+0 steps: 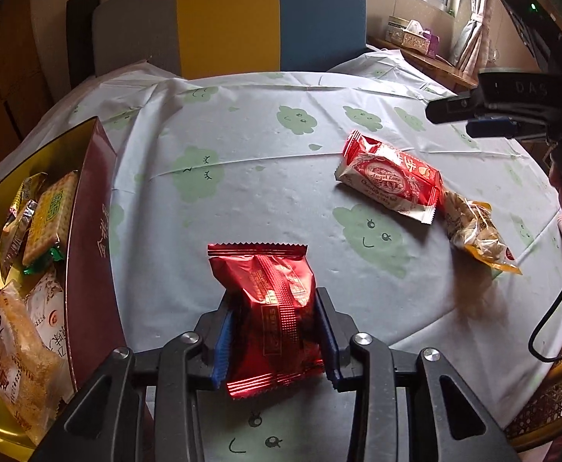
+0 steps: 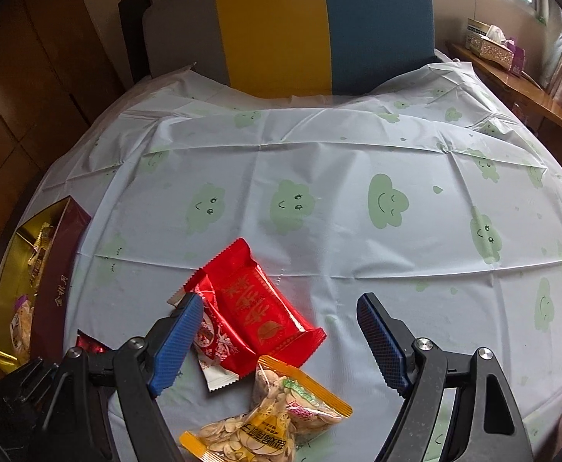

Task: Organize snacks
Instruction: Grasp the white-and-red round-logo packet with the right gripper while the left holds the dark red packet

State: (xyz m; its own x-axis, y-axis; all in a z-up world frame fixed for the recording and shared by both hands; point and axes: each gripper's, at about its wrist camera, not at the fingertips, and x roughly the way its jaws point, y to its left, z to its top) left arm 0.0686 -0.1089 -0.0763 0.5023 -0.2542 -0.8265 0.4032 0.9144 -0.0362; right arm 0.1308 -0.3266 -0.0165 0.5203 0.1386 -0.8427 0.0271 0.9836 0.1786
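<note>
Left wrist view: the left gripper (image 1: 277, 335) is clamped on a dark red foil packet (image 1: 271, 308), its blue pads pressing both sides, the packet held above a round table under a pale cloth (image 1: 261, 177) printed with green clouds. At the left edge sits a maroon box (image 1: 88, 254) with a gold inside, already holding biscuits (image 1: 50, 215) and other wrapped snacks. To the right on the cloth lie a red and white packet (image 1: 392, 177) and, touching its end, a clear bag of nuts (image 1: 477, 231). Part of the other gripper shows at the upper right. A chair (image 1: 227, 19) in grey, yellow and blue stands behind the table.

Right wrist view: the right gripper (image 2: 277, 342) has its jaws wide apart and holds nothing. Between and just below them lie a bright red packet (image 2: 261, 308), resting on the red and white packet (image 2: 219, 346), and the nut bag (image 2: 273, 419) nearest the camera. The left finger (image 2: 173, 346) overlaps the packets' edge; whether it touches them I cannot tell. The box (image 2: 57, 281) sits at the far left.
</note>
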